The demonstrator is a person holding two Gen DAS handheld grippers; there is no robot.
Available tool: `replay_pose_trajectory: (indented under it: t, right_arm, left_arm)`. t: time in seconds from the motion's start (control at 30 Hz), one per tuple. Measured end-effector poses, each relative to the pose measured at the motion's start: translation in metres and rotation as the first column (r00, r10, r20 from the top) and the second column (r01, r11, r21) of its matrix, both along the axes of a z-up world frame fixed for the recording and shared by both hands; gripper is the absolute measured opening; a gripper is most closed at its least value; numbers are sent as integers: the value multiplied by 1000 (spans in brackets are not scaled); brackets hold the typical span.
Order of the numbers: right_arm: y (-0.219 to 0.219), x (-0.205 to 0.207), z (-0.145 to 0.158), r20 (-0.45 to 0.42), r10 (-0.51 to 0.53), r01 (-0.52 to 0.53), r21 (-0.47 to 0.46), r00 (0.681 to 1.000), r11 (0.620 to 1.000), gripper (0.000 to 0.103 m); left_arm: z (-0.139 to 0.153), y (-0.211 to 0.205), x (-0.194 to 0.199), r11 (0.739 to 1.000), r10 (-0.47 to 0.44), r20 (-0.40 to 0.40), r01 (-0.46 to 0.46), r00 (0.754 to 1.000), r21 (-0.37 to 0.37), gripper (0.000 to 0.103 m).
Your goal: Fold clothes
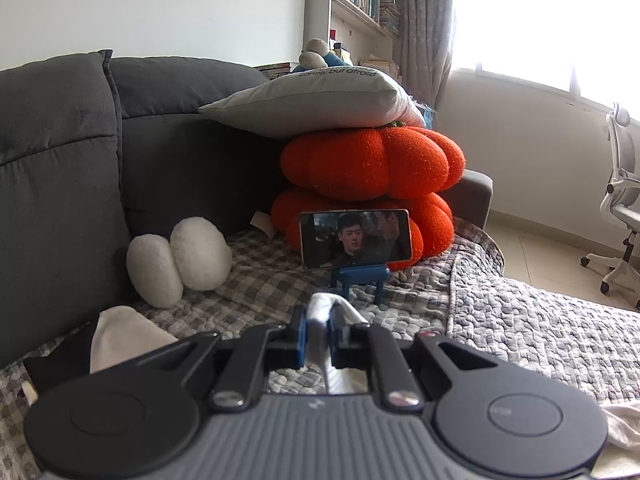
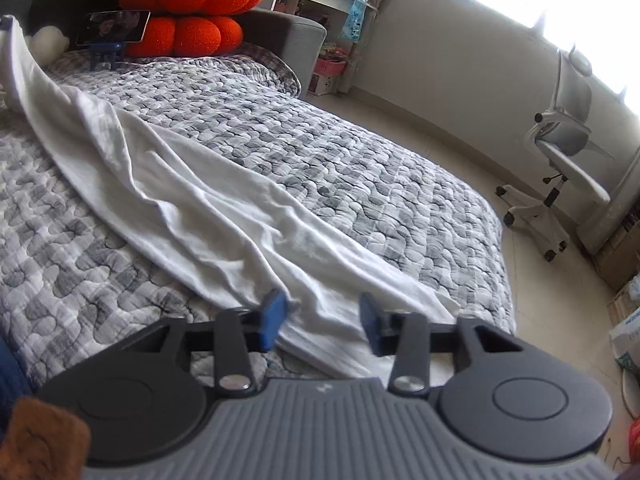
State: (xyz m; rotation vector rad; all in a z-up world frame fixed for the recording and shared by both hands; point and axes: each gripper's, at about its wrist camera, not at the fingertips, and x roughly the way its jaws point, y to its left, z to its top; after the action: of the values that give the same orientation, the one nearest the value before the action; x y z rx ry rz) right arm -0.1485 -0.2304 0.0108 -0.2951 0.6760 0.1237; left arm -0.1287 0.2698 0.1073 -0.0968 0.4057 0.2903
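A long white garment (image 2: pixel 208 200) lies stretched across the grey patterned quilt (image 2: pixel 340 152), running from the far left toward the near edge. In the left wrist view, my left gripper (image 1: pixel 320 320) is shut on a bunched end of this white garment (image 1: pixel 325 303) and holds it a little above the quilt. My right gripper (image 2: pixel 324 314) is open just above the garment's near end. Its blue pads (image 2: pixel 274 316) stand apart, the cloth lies below and between them, and nothing is pinched.
A phone (image 1: pixel 356 238) playing a video sits on a blue stand (image 1: pixel 360 276) before two stacked orange cushions (image 1: pixel 372 160) and a grey pillow (image 1: pixel 316 100). Nearby are a dark sofa back (image 1: pixel 80 160) and a white plush (image 1: pixel 180 260). An office chair (image 2: pixel 560 168) stands on the floor.
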Motion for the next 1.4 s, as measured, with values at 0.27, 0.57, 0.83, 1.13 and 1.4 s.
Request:
replay_pose_trajectory:
  t: [0.27,0.57,0.83,1.13,1.4]
  right_arm:
    - [-12,41,28,56,-93,93,-4,994,996,0]
    - [-56,104,72,116,-336,315,169,935,934,0]
    - [-74,140,30,22,-429,426,83,903,901,0]
    - [-74,131,21,4,-421,419,90,907,903,0]
    - [-65,123,15,-1,-377,376,73,926,924,0]
  left_arm:
    - [22,-1,27,1000,-28,82,27,996,6,11]
    - [48,-3,14,995,-99,233,102,967,0,11]
    - [-62,19,-47,982,-179,-34,176,983,-72,12]
    - [-53,56,-48,934,-218,-9,206,976,-291,61]
    - [-62,18,60,890,-347,-209,250,914,-382,71]
